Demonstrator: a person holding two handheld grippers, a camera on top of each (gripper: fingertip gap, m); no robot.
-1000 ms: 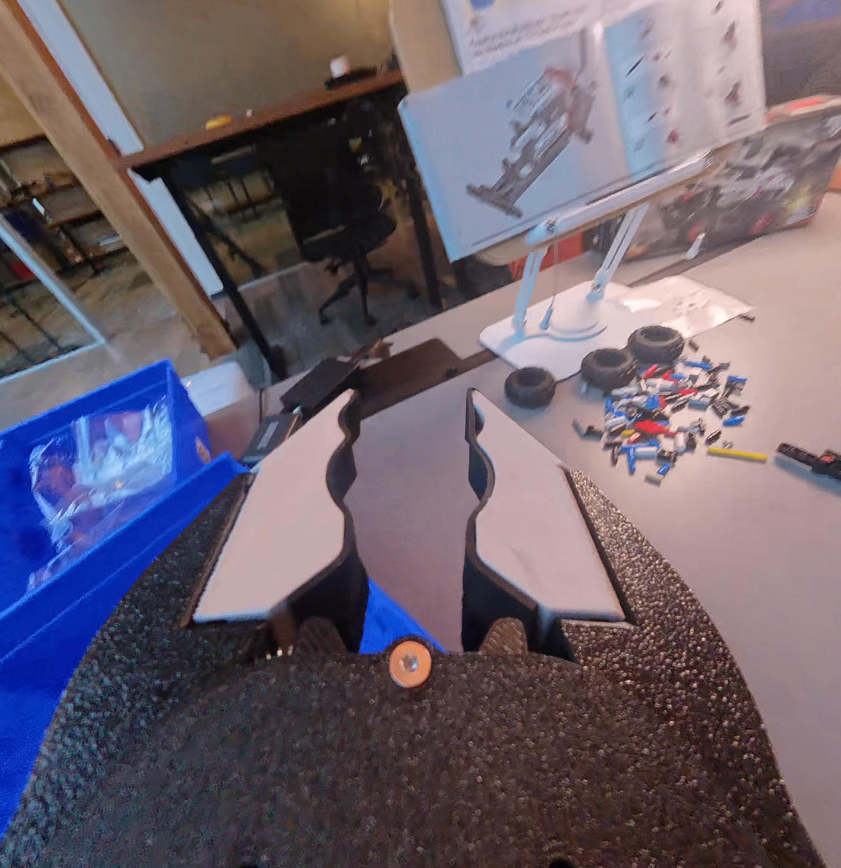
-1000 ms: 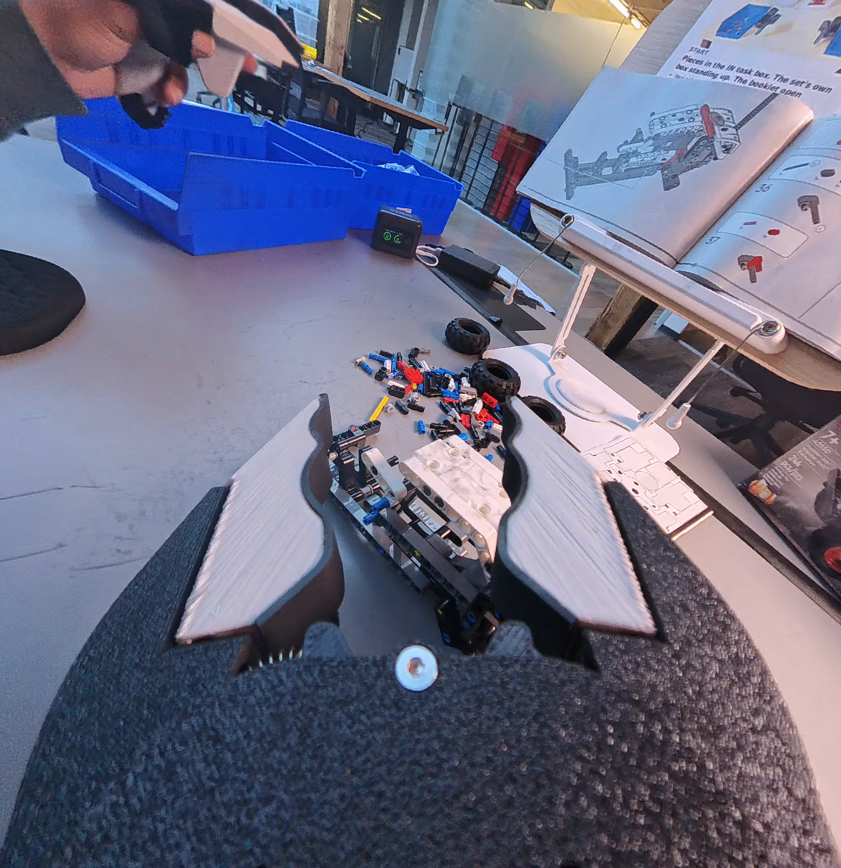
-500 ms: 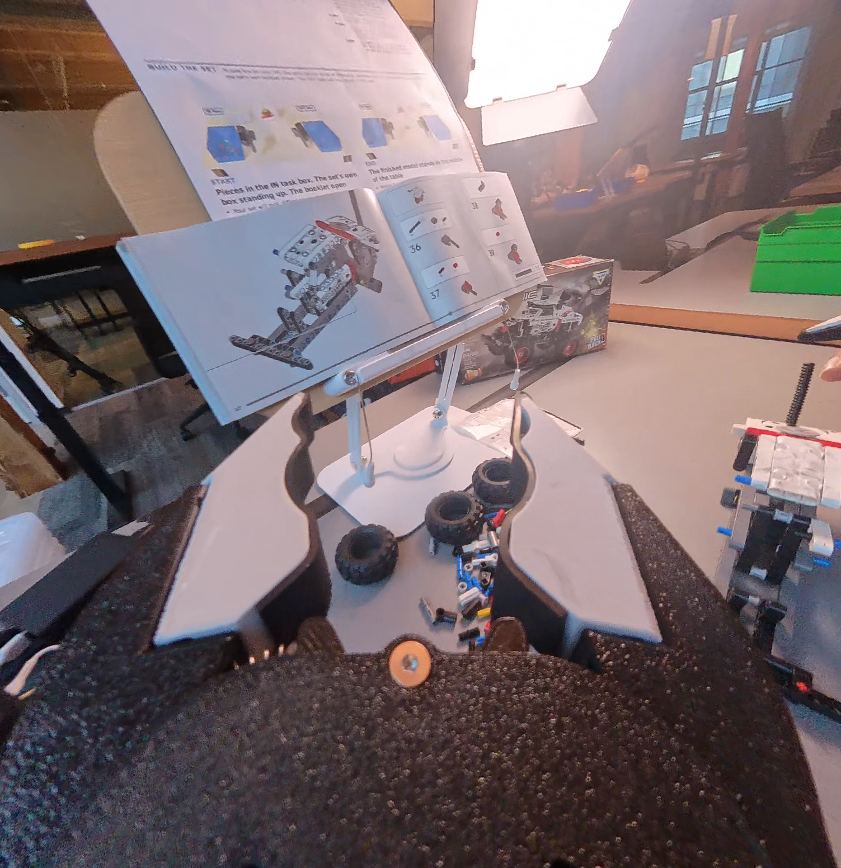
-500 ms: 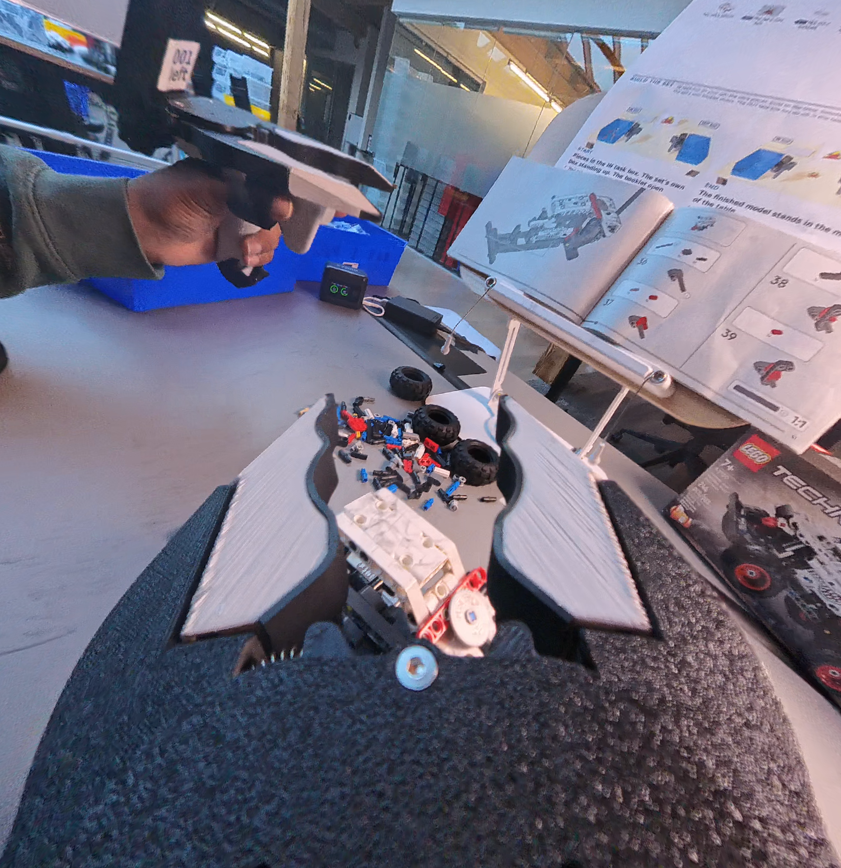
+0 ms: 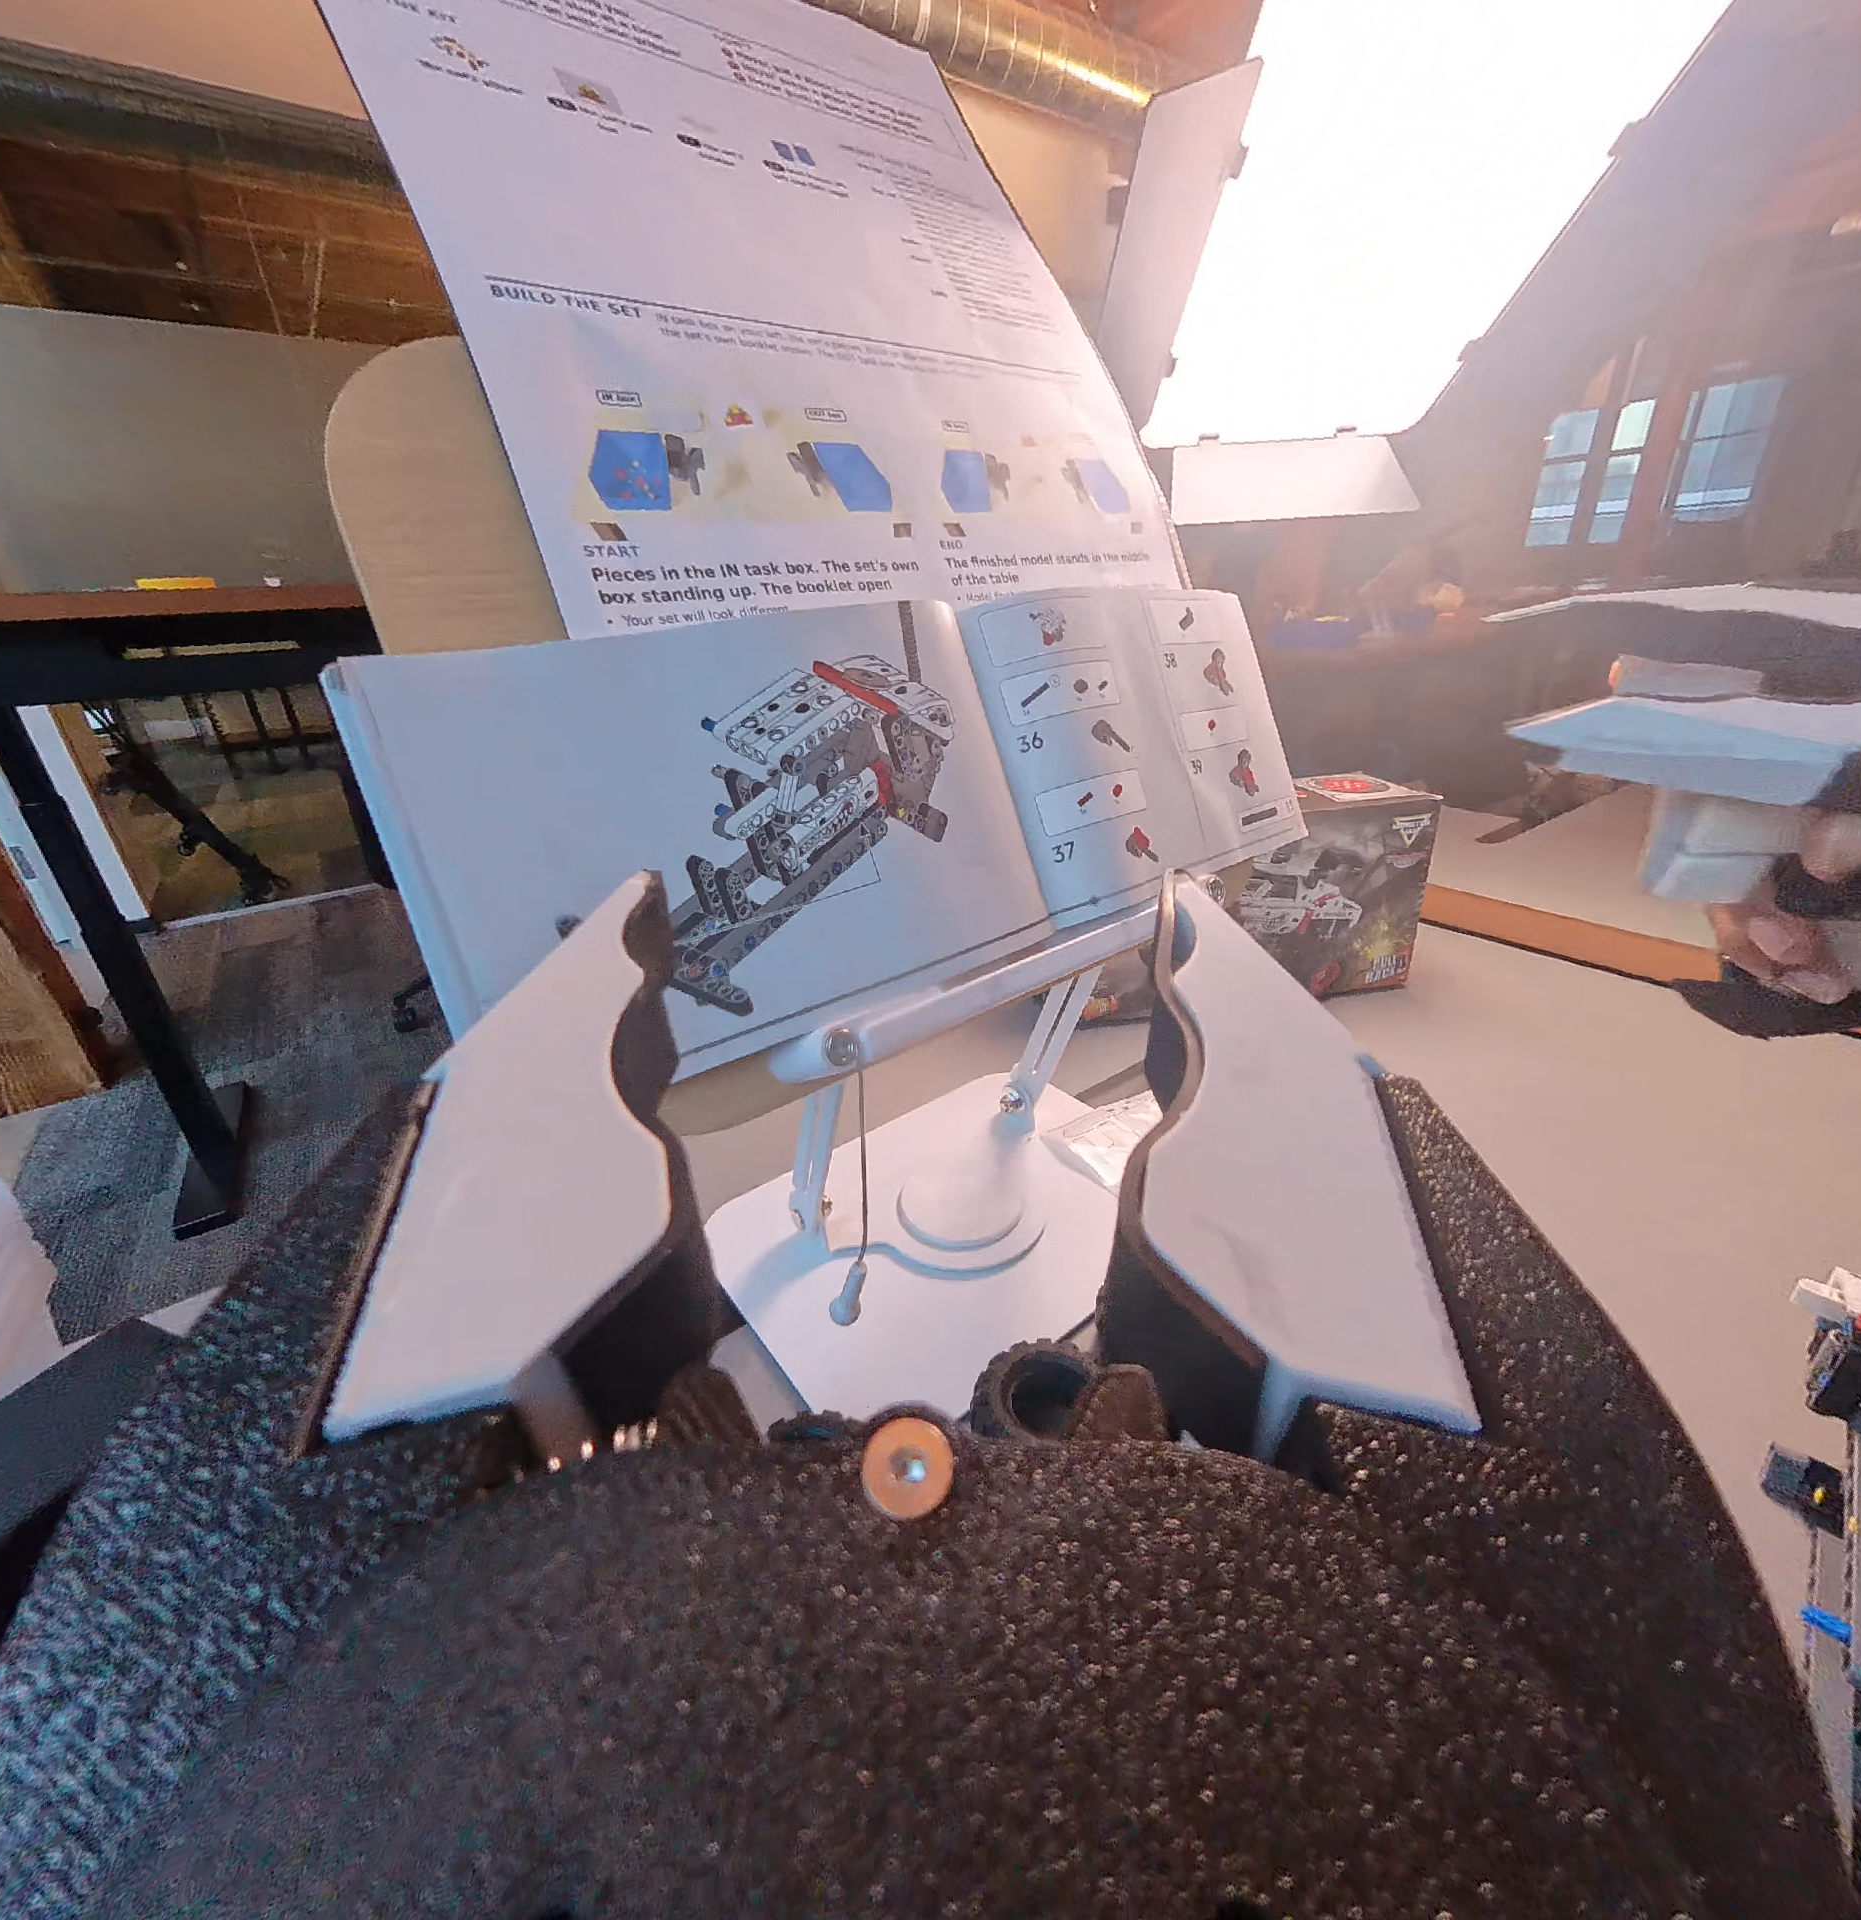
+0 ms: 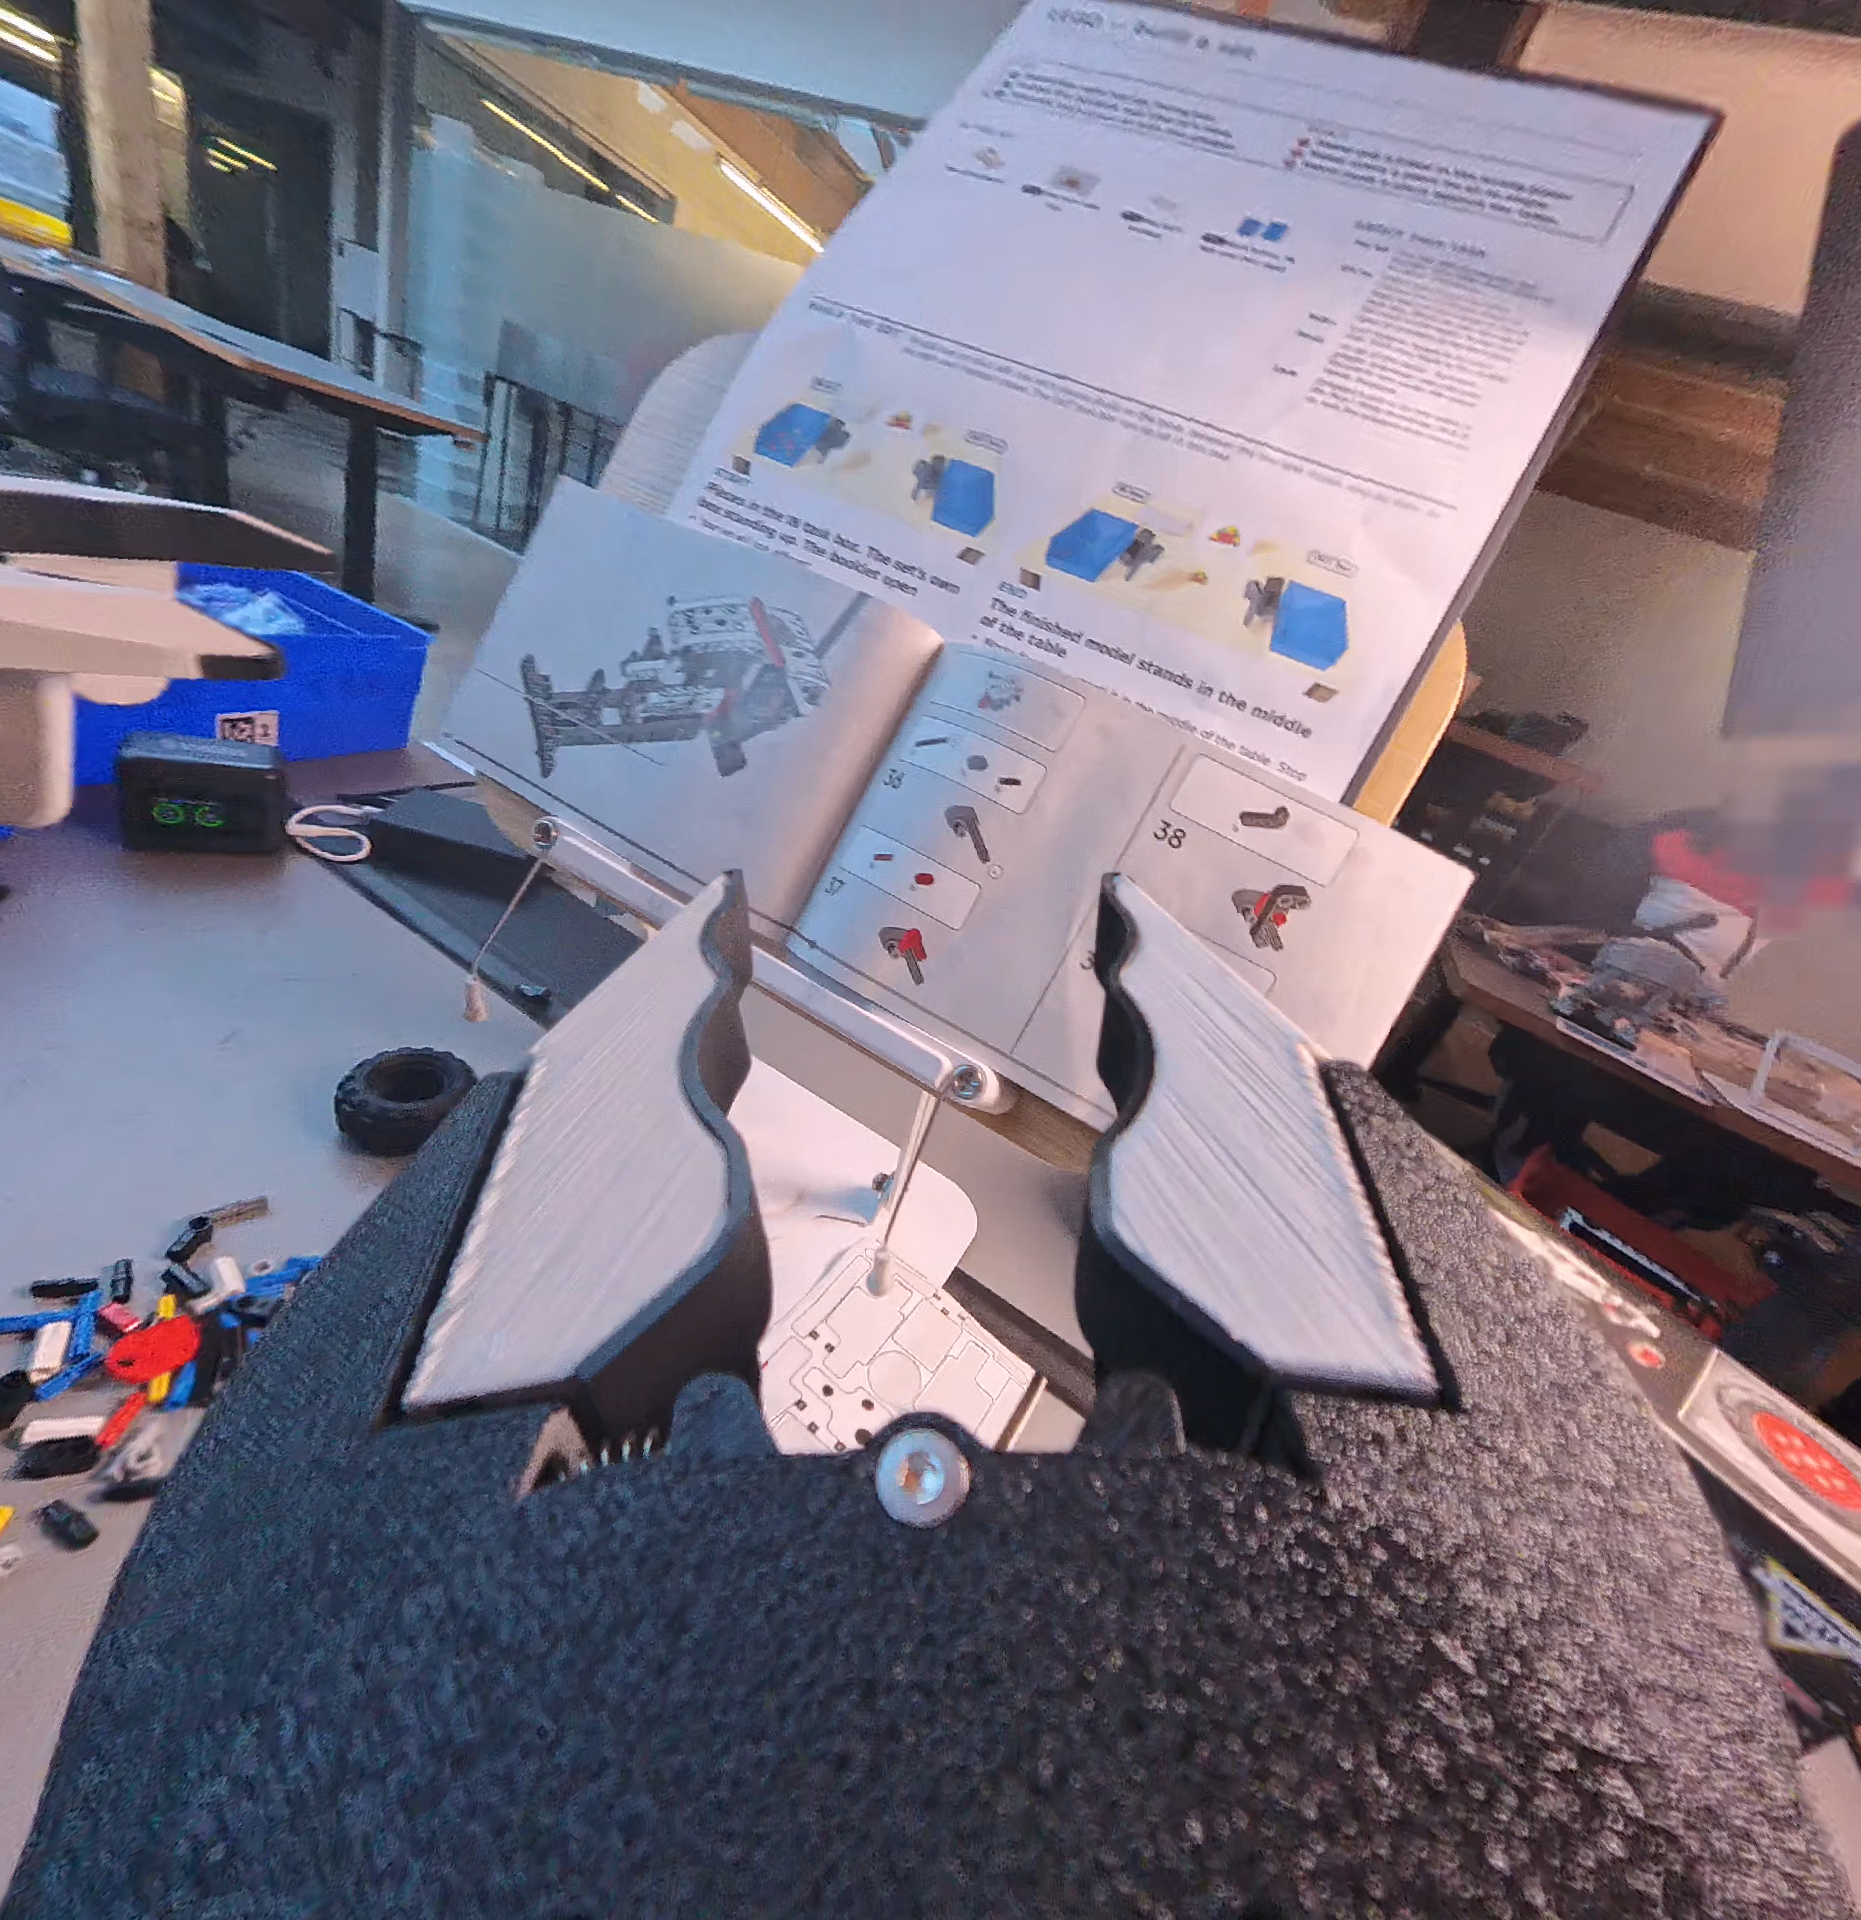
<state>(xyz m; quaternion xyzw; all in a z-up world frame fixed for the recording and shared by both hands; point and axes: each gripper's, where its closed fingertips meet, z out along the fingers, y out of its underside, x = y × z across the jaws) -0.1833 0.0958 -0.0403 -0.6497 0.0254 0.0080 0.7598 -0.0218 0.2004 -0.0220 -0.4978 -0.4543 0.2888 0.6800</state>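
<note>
I see the grey table (image 5: 1591, 1122) running under both grippers, and on it a white book stand (image 5: 947, 1236) propping an open instruction booklet (image 5: 801, 800), with a large printed sheet (image 6: 1196, 343) leaning upright behind it. My left gripper (image 5: 905, 899) stands wide, nothing between its fingers, raised before the booklet's left page; a black rubber tyre (image 5: 1040, 1397) lies low between its fingers on the table. My right gripper (image 6: 921, 894) is likewise spread wide and holds nothing, pointed at the booklet's right page above the stand's base. A toy-set box (image 5: 1341, 894) stands right of the stand. A blue bin (image 6: 313, 665) sits far left, a small black device (image 6: 201, 795) before it. A partly built brick model (image 5: 1856, 1382) stands at the left view's right edge. Another tyre (image 6: 401, 1096) and scattered small brick pieces (image 6: 115, 1351) lie left of my right gripper.
</note>
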